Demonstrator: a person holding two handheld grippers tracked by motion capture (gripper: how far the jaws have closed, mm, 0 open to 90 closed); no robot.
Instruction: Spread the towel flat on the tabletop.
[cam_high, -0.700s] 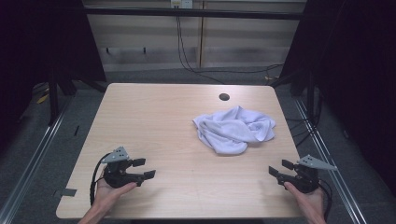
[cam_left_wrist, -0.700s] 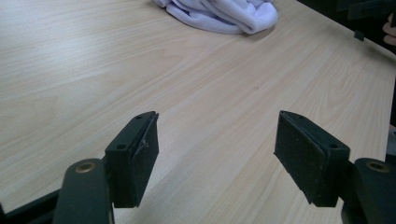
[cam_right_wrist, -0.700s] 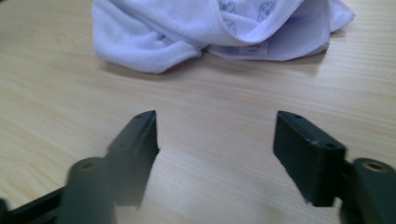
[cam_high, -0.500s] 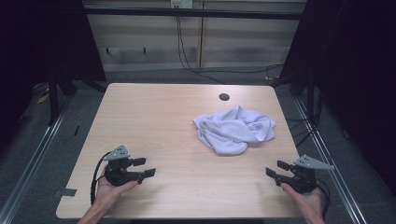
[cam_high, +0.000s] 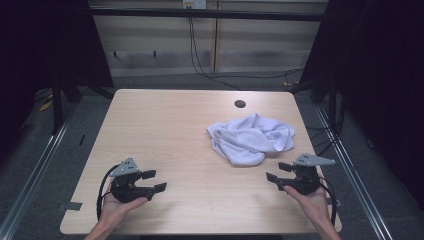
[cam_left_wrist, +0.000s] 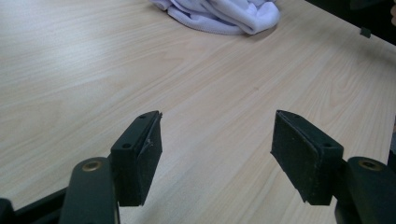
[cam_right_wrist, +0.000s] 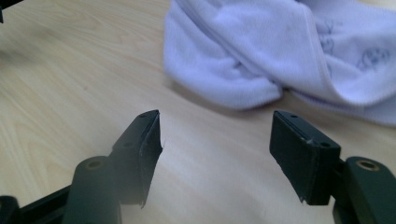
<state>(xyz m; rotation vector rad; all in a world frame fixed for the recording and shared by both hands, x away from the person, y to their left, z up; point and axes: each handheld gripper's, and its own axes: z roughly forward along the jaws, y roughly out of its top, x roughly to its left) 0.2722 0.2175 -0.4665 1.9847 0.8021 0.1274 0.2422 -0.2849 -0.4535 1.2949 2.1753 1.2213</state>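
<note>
A crumpled white towel (cam_high: 251, 138) lies on the right half of the wooden table (cam_high: 170, 130). My left gripper (cam_high: 154, 180) rests near the front left edge, held in a hand, open and holding nothing. In the left gripper view the gripper (cam_left_wrist: 215, 154) stands wide apart over bare wood, the towel (cam_left_wrist: 219, 11) far ahead. My right gripper (cam_high: 279, 172) sits near the front right, just short of the towel's near edge, open with nothing in it. The right gripper view shows the gripper (cam_right_wrist: 215, 149) open with the towel (cam_right_wrist: 280, 56) close in front.
A dark round hole (cam_high: 240, 104) marks the tabletop near the back edge, behind the towel. Metal rails (cam_high: 40, 155) run along both sides of the table. Cables (cam_high: 200, 55) hang against the wall behind.
The right gripper has slid a little to the left and forward, toward the towel's near edge. The left gripper has stayed about where it was.
</note>
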